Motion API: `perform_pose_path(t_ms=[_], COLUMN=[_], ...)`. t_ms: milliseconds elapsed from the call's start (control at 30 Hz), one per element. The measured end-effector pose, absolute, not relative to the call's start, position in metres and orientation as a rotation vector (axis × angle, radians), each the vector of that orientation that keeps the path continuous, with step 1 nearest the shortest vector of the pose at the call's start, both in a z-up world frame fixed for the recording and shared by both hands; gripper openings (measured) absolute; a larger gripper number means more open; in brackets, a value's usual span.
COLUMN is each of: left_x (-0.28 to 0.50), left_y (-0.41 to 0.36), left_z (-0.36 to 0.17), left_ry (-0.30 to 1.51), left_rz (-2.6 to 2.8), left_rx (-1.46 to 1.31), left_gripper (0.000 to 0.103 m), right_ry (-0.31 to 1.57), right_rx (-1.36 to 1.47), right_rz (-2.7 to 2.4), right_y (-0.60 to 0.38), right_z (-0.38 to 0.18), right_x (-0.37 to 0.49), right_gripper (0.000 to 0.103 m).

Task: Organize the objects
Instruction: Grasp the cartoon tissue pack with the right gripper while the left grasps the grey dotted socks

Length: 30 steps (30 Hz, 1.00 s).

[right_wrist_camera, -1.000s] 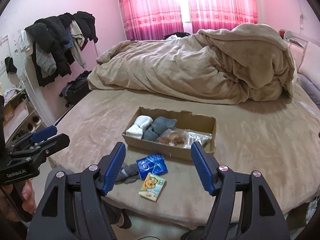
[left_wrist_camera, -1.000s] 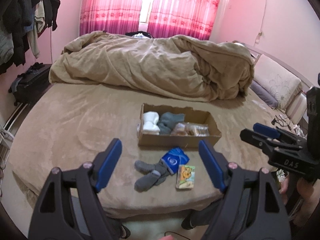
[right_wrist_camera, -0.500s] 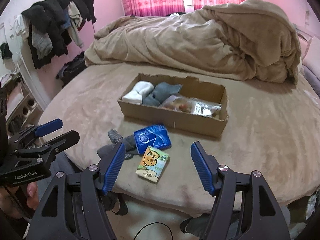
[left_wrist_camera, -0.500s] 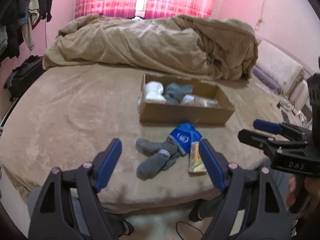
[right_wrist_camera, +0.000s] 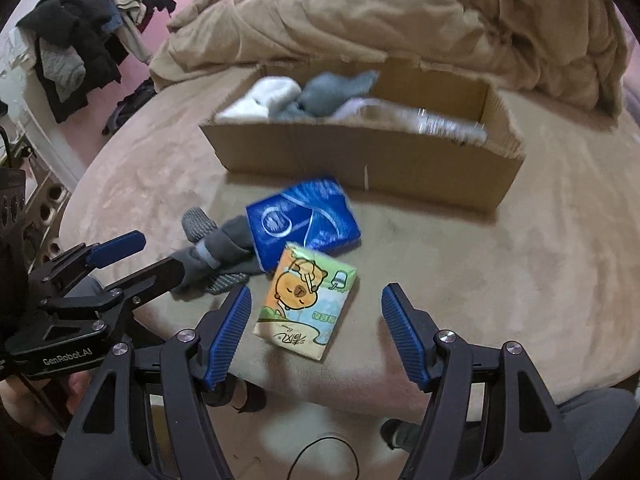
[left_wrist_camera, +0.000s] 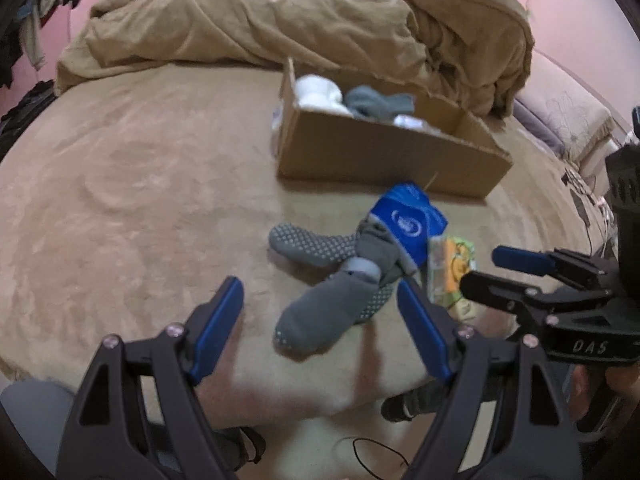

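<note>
Grey socks (left_wrist_camera: 328,284) (right_wrist_camera: 224,248) lie near the bed's front edge, partly under a blue tissue pack (left_wrist_camera: 408,224) (right_wrist_camera: 304,220). A cartoon tissue pack (right_wrist_camera: 308,304) (left_wrist_camera: 452,268) lies beside them. Behind stands an open cardboard box (left_wrist_camera: 384,152) (right_wrist_camera: 360,152) holding white and grey socks and a plastic bag. My left gripper (left_wrist_camera: 320,320) hangs open just above the socks, nothing between its fingers. My right gripper (right_wrist_camera: 316,328) hovers open over the cartoon pack without touching it. Each gripper also shows in the other's view, the right gripper (left_wrist_camera: 508,272) and the left gripper (right_wrist_camera: 140,256).
A rumpled tan duvet (left_wrist_camera: 280,20) fills the far half of the bed. Clothes hang on a rack (right_wrist_camera: 88,40) at the left wall, with a dark bag below. A pillow (left_wrist_camera: 568,120) lies at the right. A cable (right_wrist_camera: 320,456) trails on the floor by the person's feet.
Both grippers have come down and tilted toward the bed's front edge, so the socks and tissue packs loom larger. Their jaws kept the same width. Nothing on the bed moved.
</note>
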<state>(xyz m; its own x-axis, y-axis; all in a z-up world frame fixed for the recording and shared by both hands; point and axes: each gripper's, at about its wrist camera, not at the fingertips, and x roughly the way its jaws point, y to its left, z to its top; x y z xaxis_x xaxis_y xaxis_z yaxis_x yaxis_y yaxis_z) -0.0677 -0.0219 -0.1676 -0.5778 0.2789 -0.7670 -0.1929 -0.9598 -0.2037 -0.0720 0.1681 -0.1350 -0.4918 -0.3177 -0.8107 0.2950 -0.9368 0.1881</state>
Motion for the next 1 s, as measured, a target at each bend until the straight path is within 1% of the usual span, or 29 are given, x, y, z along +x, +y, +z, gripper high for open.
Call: perform_pose_path(t_ms=[133, 200, 233, 300, 367, 400, 433, 467, 500, 533, 600, 633, 667, 800, 1000], left_x=[-0.076, -0.082, -0.085, -0.086, -0.088, -0.088, -0.088, -0.089, -0.088, -0.087, -0.085, -0.082, -0.079, -0.068, -0.047], left_y=[-0.012, -0.009, -0.008, -0.006, -0.004, -0.004, -0.004, -0.003, -0.002, -0.001, 0.001, 0.002, 0.004, 0.003, -0.015], left_z=[-0.18, -0.189, -0.193, -0.195, -0.198, -0.198, -0.197, -0.196, -0.195, -0.193, -0.19, -0.188, -0.185, -0.169, -0.134], left_ry=[-0.055, -0.036, -0.026, -0.013, 0.001, 0.002, 0.006, 0.003, -0.001, 0.004, 0.021, 0.031, 0.046, 0.024, -0.089], left_rz=[2.556, 2.538, 2.534, 2.547, 2.553, 2.556, 2.561, 2.558, 2.555, 2.555, 2.554, 2.552, 2.563, 2.596, 2.646], left_rx=[-1.272, -1.318, -1.34, -1.318, -1.319, -1.319, -1.315, -1.309, -1.306, -1.299, -1.295, -1.285, -1.28, -1.25, -1.206], left_gripper=[0.08, 0.08, 0.08, 0.08, 0.079, 0.076, 0.067, 0.055, 0.051, 0.043, 0.036, 0.03, 0.028, 0.026, 0.026], right_ry=[-0.036, 0.014, 0.037, 0.007, -0.009, -0.012, -0.013, -0.017, -0.023, -0.029, -0.037, -0.04, -0.038, -0.056, -0.065], right_rx=[1.373, 1.389, 1.389, 1.402, 1.403, 1.405, 1.403, 1.4, 1.397, 1.398, 1.394, 1.392, 1.387, 1.369, 1.29], right_rz=[-2.409, -2.414, -2.419, -2.4, -2.399, -2.398, -2.398, -2.397, -2.394, -2.392, -2.394, -2.397, -2.401, -2.417, -2.469], right_y=[0.162, 0.158, 0.157, 0.161, 0.164, 0.166, 0.168, 0.169, 0.171, 0.172, 0.177, 0.179, 0.183, 0.19, 0.203], right_z=[-0.152, -0.159, -0.161, -0.166, -0.168, -0.169, -0.169, -0.169, -0.168, -0.168, -0.166, -0.165, -0.163, -0.157, -0.128], right_x=[-0.079, -0.083, -0.084, -0.087, -0.087, -0.087, -0.086, -0.086, -0.085, -0.085, -0.084, -0.083, -0.082, -0.079, -0.069], right_gripper=[0.071, 0.069, 0.067, 0.064, 0.058, 0.056, 0.054, 0.053, 0.053, 0.052, 0.051, 0.051, 0.051, 0.051, 0.051])
